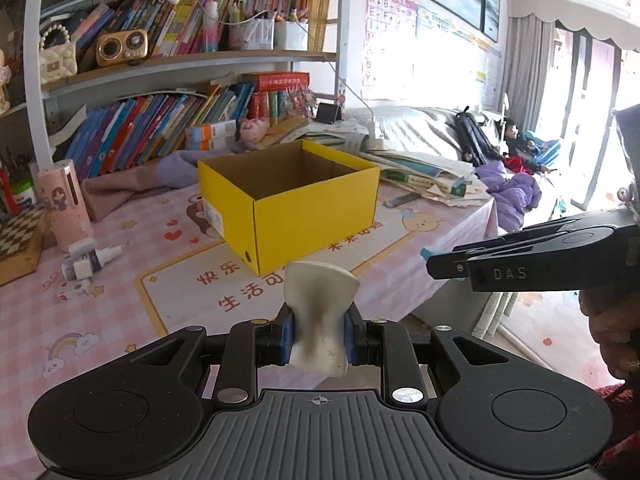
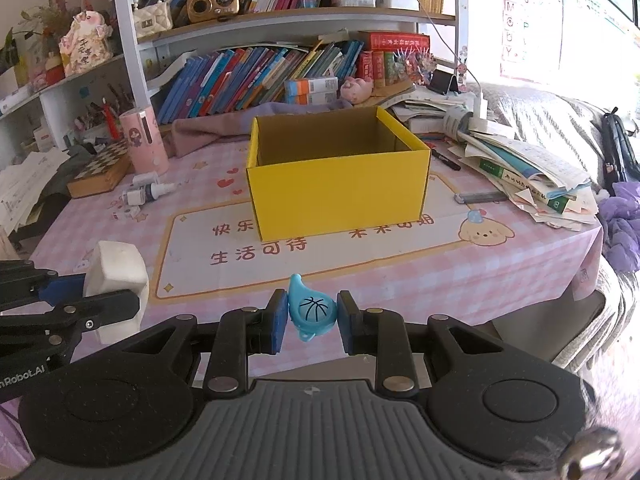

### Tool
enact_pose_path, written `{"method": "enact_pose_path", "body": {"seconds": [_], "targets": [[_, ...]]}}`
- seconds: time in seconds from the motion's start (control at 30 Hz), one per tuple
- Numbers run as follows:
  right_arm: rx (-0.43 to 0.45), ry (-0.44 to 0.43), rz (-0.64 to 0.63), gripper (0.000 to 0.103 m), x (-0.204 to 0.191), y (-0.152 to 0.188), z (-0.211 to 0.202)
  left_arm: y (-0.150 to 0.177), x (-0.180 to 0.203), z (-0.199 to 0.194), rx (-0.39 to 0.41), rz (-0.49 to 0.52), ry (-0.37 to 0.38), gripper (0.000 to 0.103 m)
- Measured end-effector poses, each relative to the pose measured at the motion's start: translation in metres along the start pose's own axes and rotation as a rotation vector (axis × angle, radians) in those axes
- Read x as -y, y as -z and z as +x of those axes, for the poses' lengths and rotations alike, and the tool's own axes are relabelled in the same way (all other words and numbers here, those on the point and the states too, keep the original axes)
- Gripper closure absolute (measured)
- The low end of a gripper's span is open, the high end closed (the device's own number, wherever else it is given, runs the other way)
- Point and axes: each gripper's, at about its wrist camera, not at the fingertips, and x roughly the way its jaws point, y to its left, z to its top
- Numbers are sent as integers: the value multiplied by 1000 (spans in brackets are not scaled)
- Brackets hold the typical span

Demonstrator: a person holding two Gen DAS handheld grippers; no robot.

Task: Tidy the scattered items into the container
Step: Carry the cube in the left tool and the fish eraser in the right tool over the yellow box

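Above the pink tablecloth (image 2: 460,276), the left gripper (image 1: 319,336) is pinching a white eraser (image 1: 318,316) and the right gripper (image 2: 312,320) is clamping a blue whistle (image 2: 311,309), both short of the open yellow box (image 2: 340,196).

My right gripper (image 1: 444,266) has "DAS" stamped on its side, and my left gripper (image 2: 116,300) reads "nRobot.AI", cut off at the frame edge. The mat (image 2: 400,264) says "快乐" and "生活可待"; a third bit is half behind the box (image 2: 340,184), can't make it out. The wall poster (image 2: 528,16) has alphabet letters: A, B, C, E, F, G.
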Motion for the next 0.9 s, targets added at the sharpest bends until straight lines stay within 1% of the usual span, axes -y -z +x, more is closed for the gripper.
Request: {"method": "enact_pose_path", "body": {"seconds": [0.1, 0.3, 0.5, 0.63, 0.77, 0.9], "targets": [[2, 9, -1, 78, -8, 1, 0, 2, -3, -4, 6, 10, 13, 80], [-15, 23, 6, 78, -12, -1, 3, 0, -8, -2, 10, 18, 42, 80], [2, 32, -3, 78, -12, -14, 19, -12, -17, 11, 25, 22, 34, 80], [20, 27, -1, 78, -5, -28, 34, -29, -24, 24, 47, 24, 20, 80], [62, 22, -7, 78, 8, -53, 52, -55, -28, 42, 82, 29, 0, 80], [104, 11, -44, 78, 22, -86, 73, -82, -29, 67, 93, 32, -15, 80]]}}
